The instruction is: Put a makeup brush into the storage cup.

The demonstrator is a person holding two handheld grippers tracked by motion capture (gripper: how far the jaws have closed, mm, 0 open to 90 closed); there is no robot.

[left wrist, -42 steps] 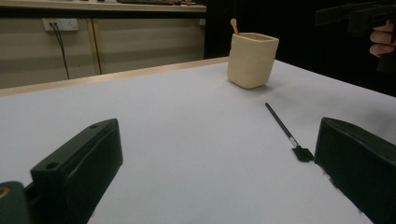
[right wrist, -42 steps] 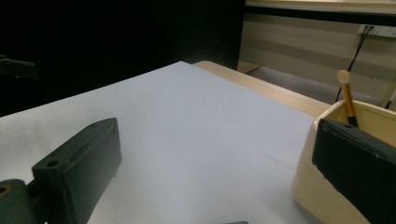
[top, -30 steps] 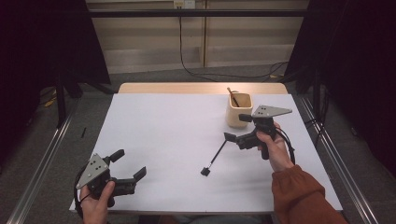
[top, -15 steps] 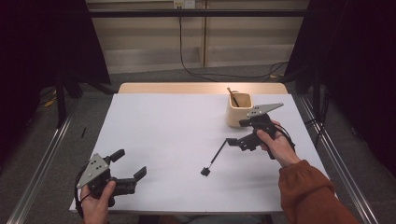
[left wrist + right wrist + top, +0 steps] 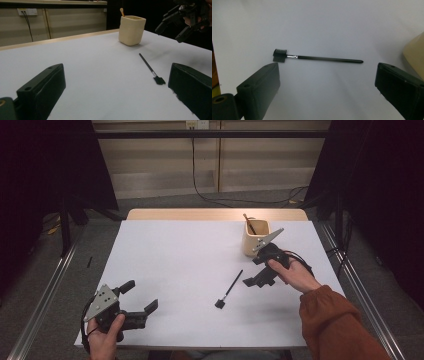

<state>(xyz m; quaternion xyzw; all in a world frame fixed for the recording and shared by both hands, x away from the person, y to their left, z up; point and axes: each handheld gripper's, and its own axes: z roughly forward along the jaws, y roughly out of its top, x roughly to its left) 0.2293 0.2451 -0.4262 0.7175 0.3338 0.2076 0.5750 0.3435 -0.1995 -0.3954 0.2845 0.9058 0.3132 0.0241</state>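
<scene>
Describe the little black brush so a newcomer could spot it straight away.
On the white table, look right of centre, in front of the cream cup. The black brush lies flat there, below the open right gripper. It alone is loose on the table: thin stick handle, small square comb head.

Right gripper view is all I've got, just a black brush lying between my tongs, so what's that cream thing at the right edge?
Observer: It is a cream cup standing upright near the far right of the white table, with a wooden stick poking out of it.
Operator: Are my tongs touching the brush?
Observer: No. In the high view the right tongs hang open beside the handle end of the brush, with a gap between them.
Operator: Where is the other hand?
Observer: The left tongs are open at the near left corner of the table, far from the brush, pointing toward it.
</scene>
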